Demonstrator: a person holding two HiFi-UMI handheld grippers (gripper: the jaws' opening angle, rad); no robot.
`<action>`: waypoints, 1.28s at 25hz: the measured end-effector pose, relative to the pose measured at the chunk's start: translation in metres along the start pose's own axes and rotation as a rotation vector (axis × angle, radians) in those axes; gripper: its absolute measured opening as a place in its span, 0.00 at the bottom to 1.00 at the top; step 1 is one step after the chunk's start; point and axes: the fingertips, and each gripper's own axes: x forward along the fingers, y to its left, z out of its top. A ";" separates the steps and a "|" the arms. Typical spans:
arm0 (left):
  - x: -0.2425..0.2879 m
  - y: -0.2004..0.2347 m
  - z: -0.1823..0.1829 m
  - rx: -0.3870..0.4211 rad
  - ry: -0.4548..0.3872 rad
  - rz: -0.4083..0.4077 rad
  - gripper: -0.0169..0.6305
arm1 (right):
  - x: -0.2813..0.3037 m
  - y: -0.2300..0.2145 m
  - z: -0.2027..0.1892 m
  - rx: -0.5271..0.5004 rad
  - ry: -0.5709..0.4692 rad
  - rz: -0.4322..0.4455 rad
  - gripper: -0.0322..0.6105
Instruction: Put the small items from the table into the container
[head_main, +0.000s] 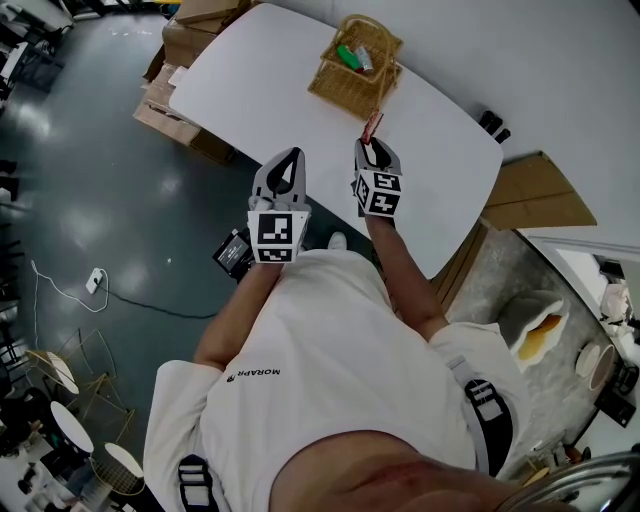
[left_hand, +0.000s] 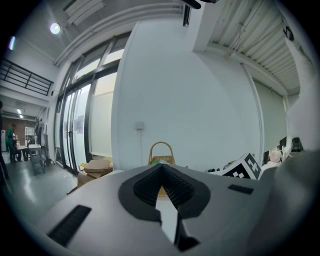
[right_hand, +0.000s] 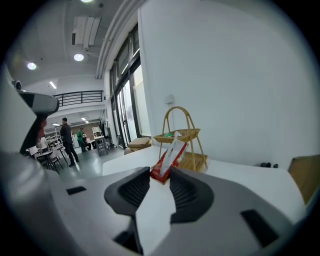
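Right gripper is gripping a red-and-white packet at its jaw tips, holding it above the white table, short of the two-tier wicker basket.

Left gripper is hovering by the near edge, jaws closed on nothing.

Basket is sitting near the far edge, holding a green item.

Bare tabletop is lying open between grippers and basket.

Cardboard boxes are crowding the left end.

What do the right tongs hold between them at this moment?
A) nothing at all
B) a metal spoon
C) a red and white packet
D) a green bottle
C: in the right gripper view the right tongs are closed on a red and white packet, which stands up out of them in front of the wicker basket.
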 end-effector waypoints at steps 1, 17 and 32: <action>-0.001 0.000 0.000 0.000 0.000 0.000 0.03 | 0.002 0.001 0.006 -0.004 -0.008 0.006 0.26; -0.007 0.001 -0.001 -0.005 -0.002 0.010 0.03 | 0.060 -0.010 0.106 -0.150 -0.101 0.030 0.26; -0.004 0.010 -0.002 -0.009 0.000 0.035 0.03 | 0.121 -0.018 0.127 -0.193 -0.046 0.030 0.26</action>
